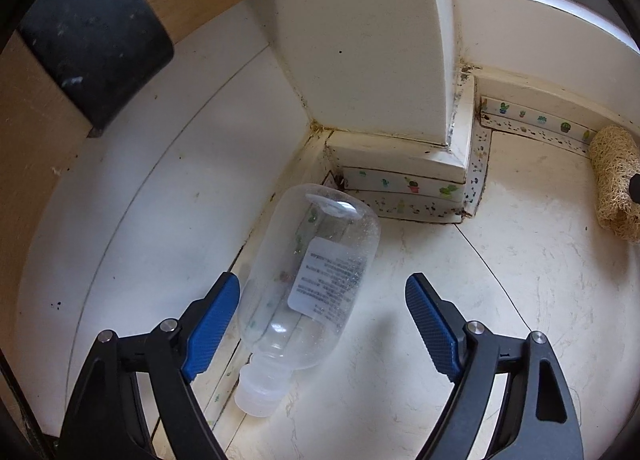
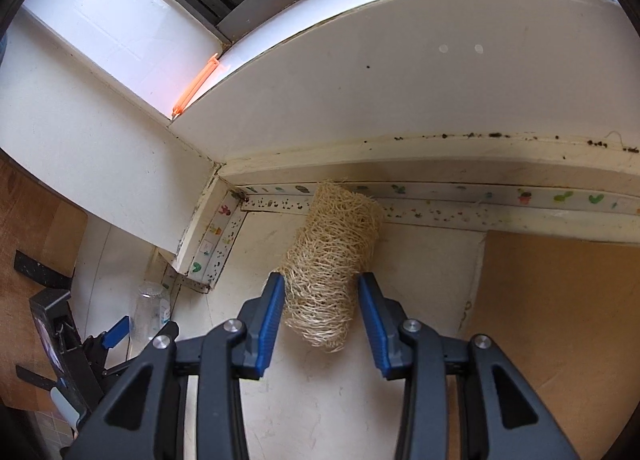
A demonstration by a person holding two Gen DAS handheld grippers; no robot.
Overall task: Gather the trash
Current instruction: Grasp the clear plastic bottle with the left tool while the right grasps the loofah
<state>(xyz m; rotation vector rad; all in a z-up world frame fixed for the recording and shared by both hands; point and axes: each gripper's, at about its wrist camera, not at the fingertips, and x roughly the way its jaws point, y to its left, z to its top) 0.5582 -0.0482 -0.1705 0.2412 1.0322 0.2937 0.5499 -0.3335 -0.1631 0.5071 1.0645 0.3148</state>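
Observation:
A clear empty plastic bottle [image 1: 316, 280] with a white label lies on its side on the white counter, neck toward me, against the left wall corner. My left gripper [image 1: 322, 300] is open with its blue pads on either side of the bottle; the left pad is close to it and the right pad stands apart. A tan loofah sponge [image 2: 330, 264] lies on the counter. My right gripper [image 2: 322, 296] is open around the loofah's near half, its pads close to both sides. The loofah also shows at the right edge of the left wrist view [image 1: 614, 183]. The bottle shows small in the right wrist view [image 2: 152, 312].
A white wall column [image 1: 360, 39] juts out behind the bottle. Cactus-print tape [image 2: 440, 195] lines the dirty wall base. An orange clip [image 2: 196, 85] lies on the window sill. A wooden board [image 2: 568, 320] lies at the right. A dark block [image 1: 92, 35] hangs at the left.

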